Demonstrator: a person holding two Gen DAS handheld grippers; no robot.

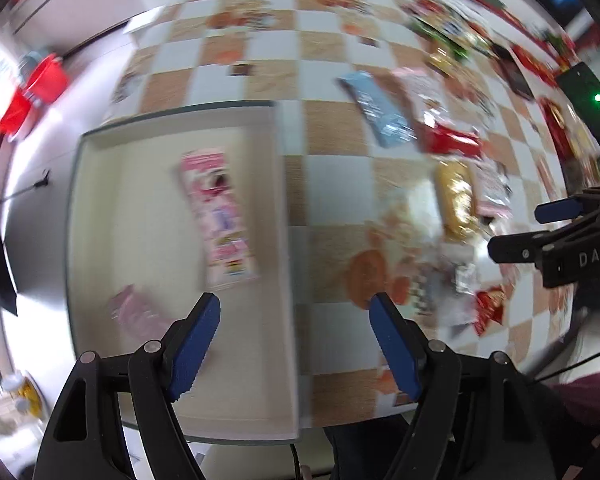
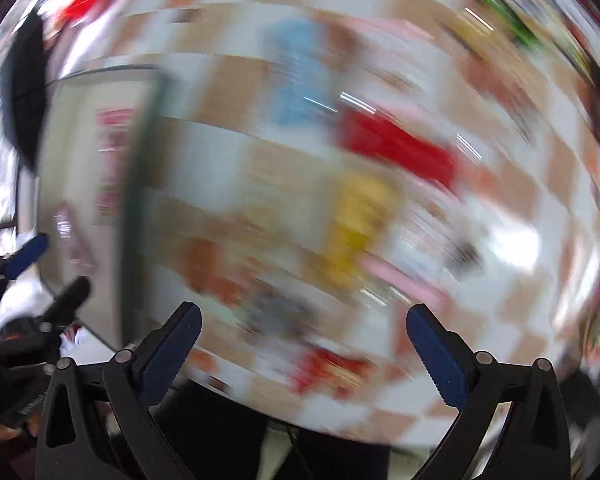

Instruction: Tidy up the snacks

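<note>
Cream tray (image 1: 100, 240) sitting at table's left edge, collecting pink snack packet (image 1: 218, 216); left gripper (image 1: 294, 344) and right gripper (image 2: 304, 344) hovering spread, empty.

pink snack packet (image 1: 219, 216) flat in white tray (image 1: 100, 184)

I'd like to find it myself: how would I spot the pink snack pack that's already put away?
Find the big white tray on the checkered table, left of the loose snack pile. The pink pack lies flat in the tray's middle, long and narrow. A smaller pinkish packet lies nearer the left gripper, but only the long one shows bright pink and white printing.
</note>
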